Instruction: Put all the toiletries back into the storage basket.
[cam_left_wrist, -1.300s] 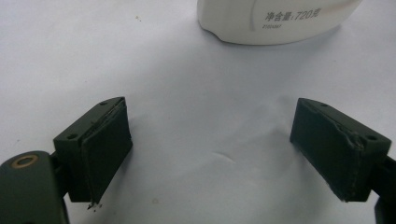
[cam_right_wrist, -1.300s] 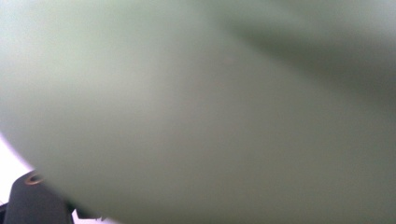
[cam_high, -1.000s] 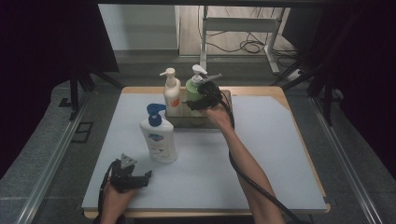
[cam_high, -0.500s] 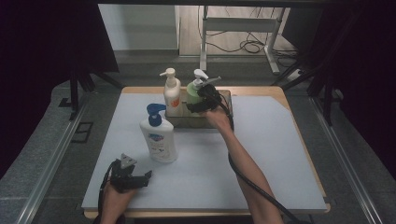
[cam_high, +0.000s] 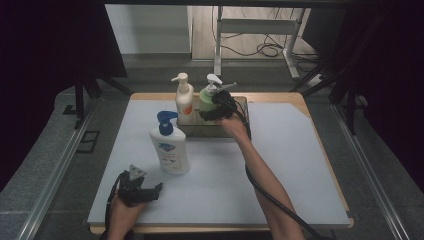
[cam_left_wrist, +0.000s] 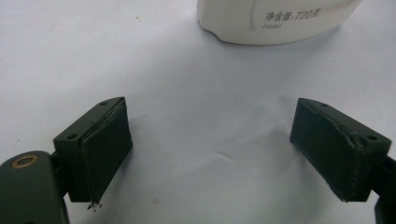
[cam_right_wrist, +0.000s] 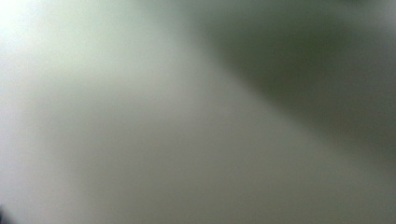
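Observation:
A green pump bottle (cam_high: 207, 98) stands in a low brown box (cam_high: 242, 106) at the table's far middle, beside a white pump bottle with an orange label (cam_high: 184, 103). My right gripper (cam_high: 214, 108) is pressed up against the green bottle's side. Its pads are hidden, so I cannot tell a grip. The right gripper view is a close blur of pale green. A white bottle with a blue pump (cam_high: 170, 149) stands on the mat, its base (cam_left_wrist: 275, 18) ahead of my left gripper (cam_left_wrist: 210, 135). The left gripper (cam_high: 156, 189) rests open at the front left with nothing between its fingers.
A pale mat (cam_high: 300, 165) covers the wooden table. The right forearm and its cable run from the front edge up to the box. Dark curtains hang on both sides, and a metal stand with cables is on the floor beyond the table.

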